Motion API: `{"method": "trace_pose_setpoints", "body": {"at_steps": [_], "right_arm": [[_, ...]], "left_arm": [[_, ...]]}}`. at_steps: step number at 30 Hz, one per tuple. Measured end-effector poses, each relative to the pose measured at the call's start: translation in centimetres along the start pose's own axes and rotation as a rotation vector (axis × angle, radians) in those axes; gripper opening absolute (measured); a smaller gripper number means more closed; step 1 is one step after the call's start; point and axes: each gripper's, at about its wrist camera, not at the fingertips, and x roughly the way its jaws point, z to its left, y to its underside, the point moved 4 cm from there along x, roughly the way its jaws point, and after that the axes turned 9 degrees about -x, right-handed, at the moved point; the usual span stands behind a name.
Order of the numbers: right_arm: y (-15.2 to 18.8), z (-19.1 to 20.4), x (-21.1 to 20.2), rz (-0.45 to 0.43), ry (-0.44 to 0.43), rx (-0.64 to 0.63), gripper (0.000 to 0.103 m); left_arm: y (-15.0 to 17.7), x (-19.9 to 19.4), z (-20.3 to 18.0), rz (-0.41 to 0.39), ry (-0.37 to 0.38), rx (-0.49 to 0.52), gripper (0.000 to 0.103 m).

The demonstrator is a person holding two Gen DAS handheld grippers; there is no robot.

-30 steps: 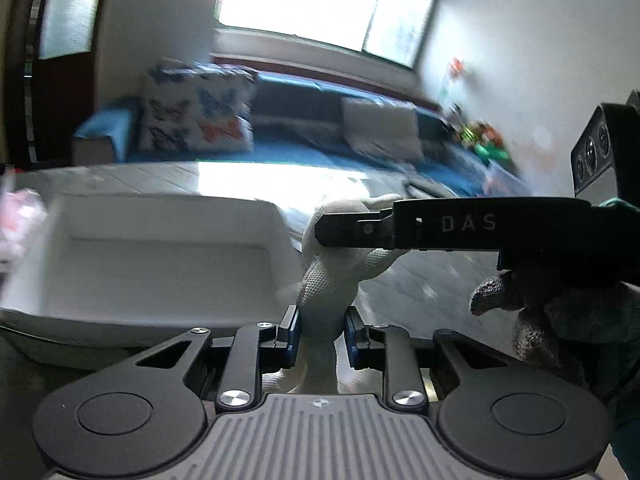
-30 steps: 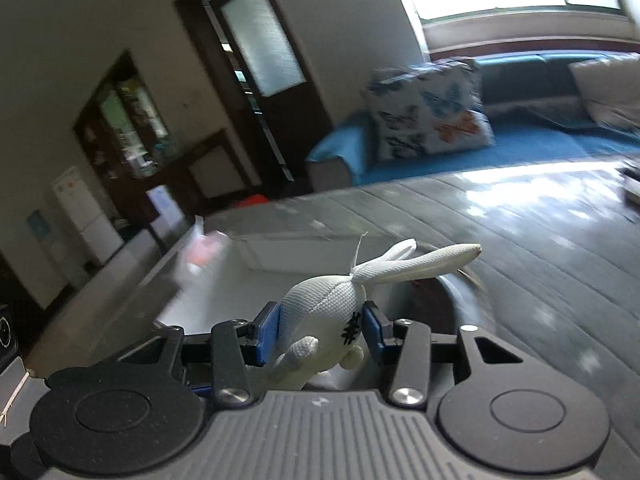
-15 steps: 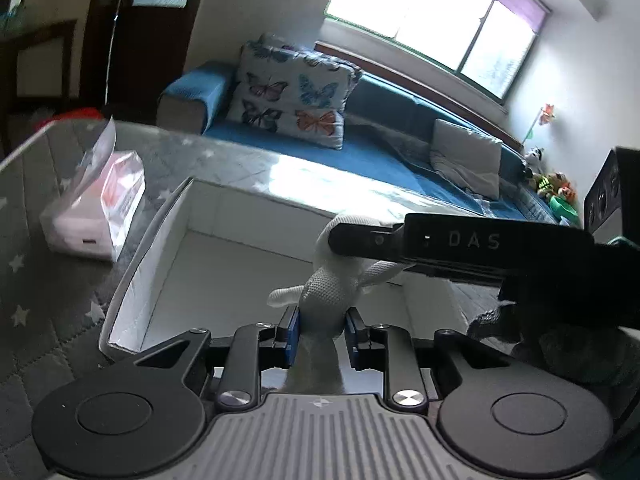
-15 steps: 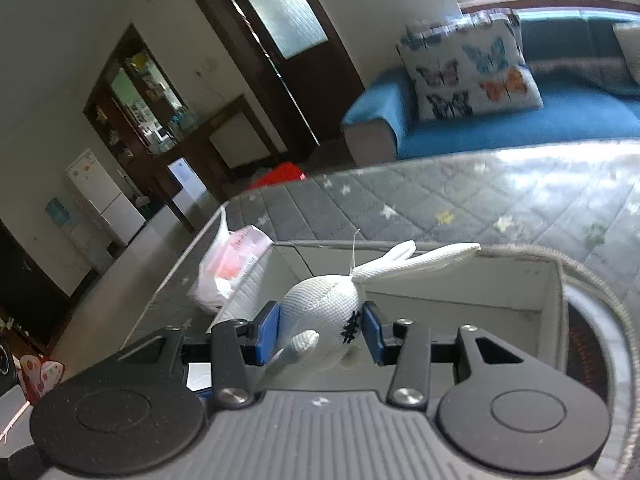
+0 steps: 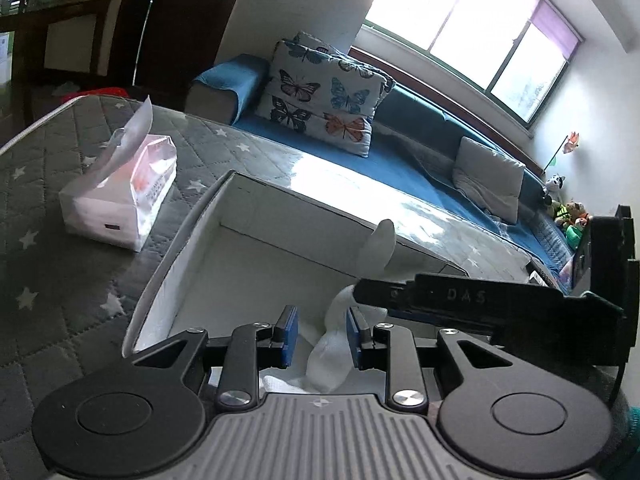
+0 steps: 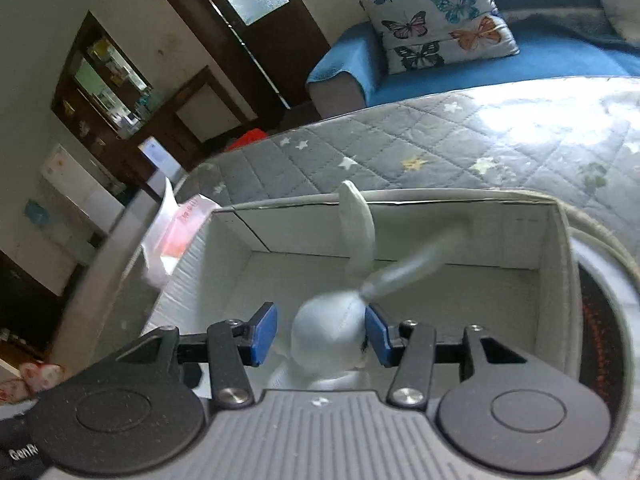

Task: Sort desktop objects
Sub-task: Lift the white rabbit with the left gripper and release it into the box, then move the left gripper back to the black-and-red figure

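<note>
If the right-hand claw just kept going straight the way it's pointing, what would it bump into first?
Likely the white toy rabbit sitting between the open right gripper's blue pads; beyond it, the white box's floor or far wall, though depth is unclear.

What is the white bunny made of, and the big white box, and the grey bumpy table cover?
The bunny looks like soft knitted white fabric, stuffed: its weave shows and its ears flop. The box seems to be matte white cardboard, with thin flat walls and folded corners. The table cover looks like quilted grey cloth, with stitched diamonds and printed stars.
</note>
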Motion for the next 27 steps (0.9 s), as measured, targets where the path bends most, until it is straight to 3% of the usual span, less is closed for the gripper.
{"method": "trace_pose_setpoints", "body": {"at_steps": [5,14,18,21,23,27], "right_arm": [[0.3,0.8,-2.4,-0.016,0.027,-0.07,0.05],[1.7,2.0,-9.6,-0.095,-0.009,-0.129,0.057],[2.5,2.6,-13.5,-0.161,-0.044,-0.152,0.068],[3.3,3.2,-15.9,-0.202,-0.064,-0.18,0.069],[4.0,3.5,-17.3,-0.218,-0.063,-0.199,0.07],[6.5,3.8,-19.8,-0.246,-0.044,-0.257,0.081]], "left_arm": [[0.7,-1.1,-0.6,-0.011,0.001,0.019,0.029],[3.7,-4.4,-3.0,-0.034,-0.002,0.116,0.03],[5.3,-5.7,-3.9,-0.035,0.018,0.123,0.03],[6.8,-6.5,-4.7,-0.029,0.034,0.144,0.031],[7.9,-7.0,-5.3,-0.023,0.036,0.16,0.031],[10.0,-7.8,-6.0,-0.007,0.055,0.174,0.033]]}}
